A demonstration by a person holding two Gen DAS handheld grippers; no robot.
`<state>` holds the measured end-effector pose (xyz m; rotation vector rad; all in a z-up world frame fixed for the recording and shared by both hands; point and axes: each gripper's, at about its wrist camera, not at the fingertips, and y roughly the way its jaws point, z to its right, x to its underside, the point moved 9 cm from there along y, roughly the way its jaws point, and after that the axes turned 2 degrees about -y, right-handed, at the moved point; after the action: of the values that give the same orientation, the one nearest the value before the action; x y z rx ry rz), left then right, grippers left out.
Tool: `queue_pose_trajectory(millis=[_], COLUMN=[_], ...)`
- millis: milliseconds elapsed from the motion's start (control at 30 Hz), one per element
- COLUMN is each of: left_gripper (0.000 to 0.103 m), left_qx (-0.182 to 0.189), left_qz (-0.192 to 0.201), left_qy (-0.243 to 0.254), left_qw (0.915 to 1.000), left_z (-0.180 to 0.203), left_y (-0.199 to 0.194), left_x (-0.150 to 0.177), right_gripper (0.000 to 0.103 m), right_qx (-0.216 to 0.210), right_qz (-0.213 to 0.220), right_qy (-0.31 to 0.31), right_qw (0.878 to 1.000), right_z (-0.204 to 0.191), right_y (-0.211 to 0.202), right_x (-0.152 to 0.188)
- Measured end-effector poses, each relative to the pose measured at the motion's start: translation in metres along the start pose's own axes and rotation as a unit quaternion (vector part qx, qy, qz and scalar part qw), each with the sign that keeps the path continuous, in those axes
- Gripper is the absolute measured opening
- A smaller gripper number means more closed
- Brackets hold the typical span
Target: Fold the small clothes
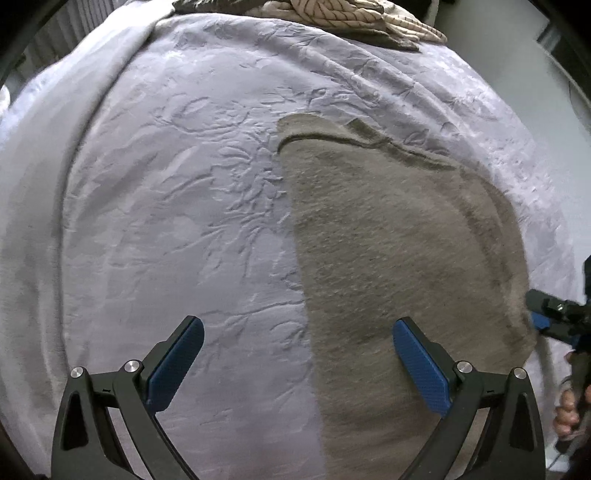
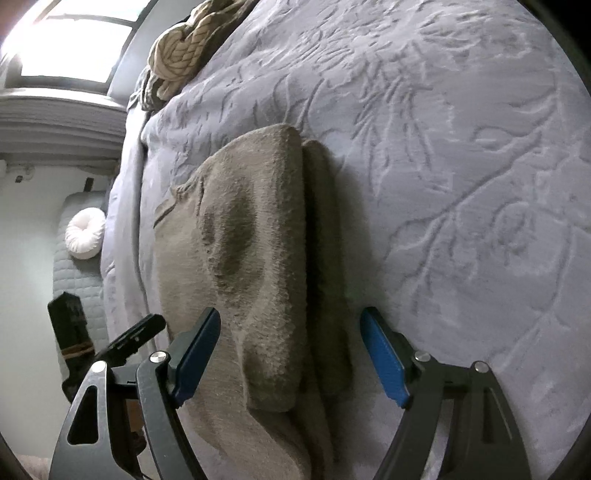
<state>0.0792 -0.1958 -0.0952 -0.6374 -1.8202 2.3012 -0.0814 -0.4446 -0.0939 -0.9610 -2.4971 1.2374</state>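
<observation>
A grey-brown fuzzy garment (image 1: pixel 388 240) lies folded flat on a pale lilac embossed bedspread (image 1: pixel 166 203). My left gripper (image 1: pixel 297 332) is open above the garment's left edge, empty. My right gripper (image 2: pixel 290 321) is open, with its jaws on either side of the garment's folded edge (image 2: pixel 291 258), where two layers show. The right gripper also shows at the right edge of the left wrist view (image 1: pixel 554 314).
A cream patterned knit cloth (image 1: pixel 332 14) lies at the far end of the bed, also in the right wrist view (image 2: pixel 181 48). Left of the bed are a quilted bench with a round white cushion (image 2: pixel 85 233) and a dark object (image 2: pixel 70 325) on the floor.
</observation>
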Motion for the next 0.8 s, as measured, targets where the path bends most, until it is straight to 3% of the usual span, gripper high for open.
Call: queue_pose_trajectory(millis=[267,433,567,633,800], left_gripper=[0.103,0.103,0.103,0.103,0.103], left_qx=[0.050,0.092,0.137,0.142,0.154], left_qz=[-0.032,-0.048,-0.041,-0.042,-0.063], left_qy=[-0.006,-0.012,-0.001,0.012,0.017], left_qw=[0.9982,0.9946,0.9897,0.9889,0.9859], left_z=[0.014,0.029,0.046,0.052,0.057], left_y=[0.022,0.036,0.031,0.033,0.054], left_x=[-0.001,0.000,-0.002,-0.002,0.002], right_gripper=[0.084,0.085,0.085,0.085,0.085], right_qx=[-0.015,-0.071,-0.063,-0.058,-0.096], right_qz=[-0.035,-0.043,-0.049,-0.055,-0.061], right_qy=[-0.022,-0.055,-0.064,-0.059,-0.046], right_qw=[0.999,0.995,0.995,0.995,0.992], right_z=[-0.019,-0.047,-0.037,-0.026,-0.033], right_y=[0.027,0.031,0.028,0.031,0.044], right_x=[-0.004,-0.005,-0.006,-0.007,-0.012])
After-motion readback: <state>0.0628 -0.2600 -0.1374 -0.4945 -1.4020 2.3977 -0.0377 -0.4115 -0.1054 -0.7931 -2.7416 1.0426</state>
